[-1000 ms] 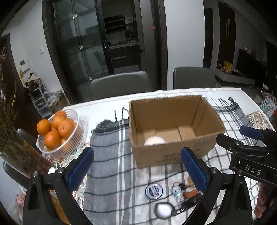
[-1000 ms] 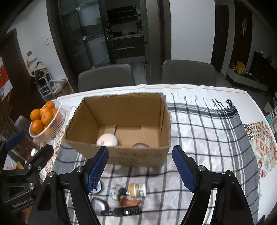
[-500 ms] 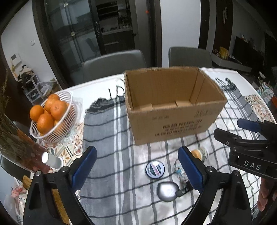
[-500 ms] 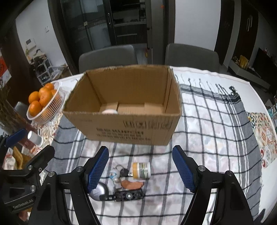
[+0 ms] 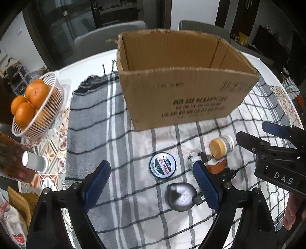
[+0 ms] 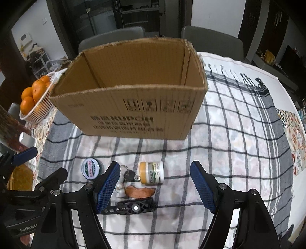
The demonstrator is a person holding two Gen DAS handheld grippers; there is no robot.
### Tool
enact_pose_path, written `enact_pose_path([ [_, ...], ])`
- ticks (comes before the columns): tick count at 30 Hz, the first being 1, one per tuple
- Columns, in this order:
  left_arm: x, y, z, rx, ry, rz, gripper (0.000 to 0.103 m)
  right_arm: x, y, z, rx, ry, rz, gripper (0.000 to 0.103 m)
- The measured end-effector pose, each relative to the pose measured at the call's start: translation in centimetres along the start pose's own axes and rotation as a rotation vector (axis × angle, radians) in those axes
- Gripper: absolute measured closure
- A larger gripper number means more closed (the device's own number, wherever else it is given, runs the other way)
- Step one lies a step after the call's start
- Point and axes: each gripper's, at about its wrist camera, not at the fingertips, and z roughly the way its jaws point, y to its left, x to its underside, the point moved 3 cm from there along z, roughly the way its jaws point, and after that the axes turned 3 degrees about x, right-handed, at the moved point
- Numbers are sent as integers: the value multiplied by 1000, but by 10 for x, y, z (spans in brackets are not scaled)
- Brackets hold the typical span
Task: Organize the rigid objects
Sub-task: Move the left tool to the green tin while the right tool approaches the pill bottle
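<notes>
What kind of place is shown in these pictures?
Most likely a home dining room. A table with a checked cloth has grey chairs behind it, a basket of oranges stands on it, and a glass-door cabinet is beyond.

Readable print on the box, the tin and the two grippers

The cardboard box point(image 6: 132, 107) carries "KUPOH" over blurred lines and a row of handling symbols. The round tin point(image 5: 162, 167) has a red-and-green label too warped to read surely. "DAS" stands on the right gripper point(image 5: 281, 145); "GenRobot" on the left gripper point(image 6: 26, 191). The small jar point(image 6: 152, 172) label is illegible.
</notes>
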Motion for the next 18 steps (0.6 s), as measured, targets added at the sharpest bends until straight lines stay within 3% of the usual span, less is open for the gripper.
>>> enact_pose_path([
  [18, 3, -2, 50, 18, 136, -24, 21, 15, -8, 46, -23, 114, 46, 28],
])
